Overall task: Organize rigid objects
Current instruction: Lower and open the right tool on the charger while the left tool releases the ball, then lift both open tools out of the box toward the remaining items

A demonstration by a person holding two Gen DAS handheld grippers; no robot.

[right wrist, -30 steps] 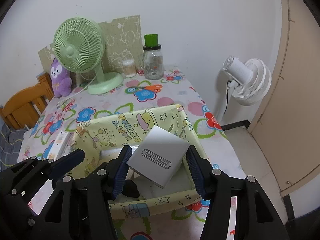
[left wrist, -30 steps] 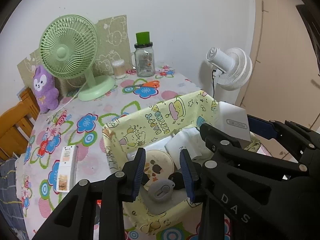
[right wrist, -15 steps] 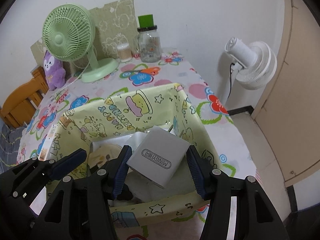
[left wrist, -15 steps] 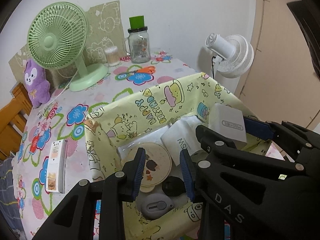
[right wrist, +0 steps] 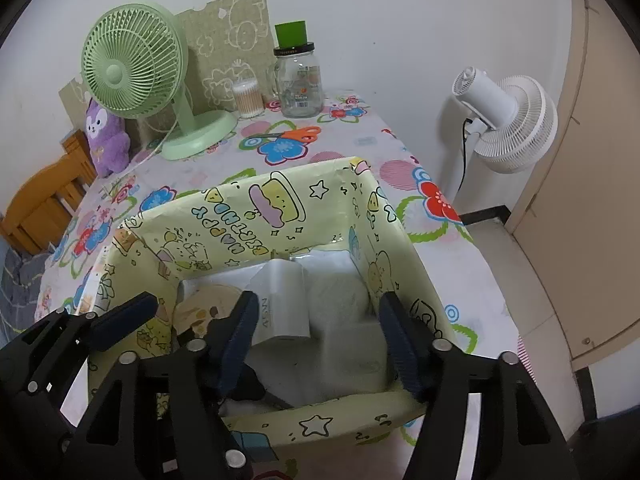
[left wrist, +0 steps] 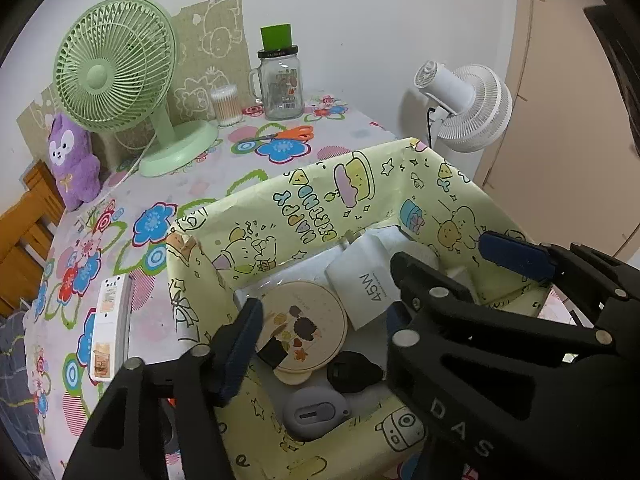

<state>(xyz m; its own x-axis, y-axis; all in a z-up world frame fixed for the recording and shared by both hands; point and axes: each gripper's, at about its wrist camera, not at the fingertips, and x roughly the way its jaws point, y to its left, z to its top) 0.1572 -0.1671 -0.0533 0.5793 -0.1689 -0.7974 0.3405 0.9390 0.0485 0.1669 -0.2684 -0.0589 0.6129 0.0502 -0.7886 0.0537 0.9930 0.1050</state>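
Yellow cartoon-printed paper lines the box [left wrist: 320, 208] on the flowered worktop [left wrist: 280, 160], and both grippers hang over its open top. The left gripper [left wrist: 316, 344] has just been opening; its fingers stand spread with nothing pinched, above a round beige compact [left wrist: 304, 332], a black lump [left wrist: 352, 372] and a grey oval gadget [left wrist: 314, 414] lying on the box floor. The right gripper [right wrist: 316, 336] has likewise just been opening, and its fingers [right wrist: 400, 344] are apart around a blurred white box [right wrist: 348, 332] that seems to be dropping free between them, beside the white carton [right wrist: 282, 304] already lying inside. The risks, as I judge them: the falling box may land on edge against the carton and tip onto the compact, or wedge aslant so the contents no longer lie flat. The two grippers sit close together over a narrow opening, so a careless withdrawal could knock them together or catch a fingertip on the soft wall and drag the whole box toward the worktop's near edge. A white remote [left wrist: 110, 328] lies outside on the cloth, seemingly yet to be sorted.
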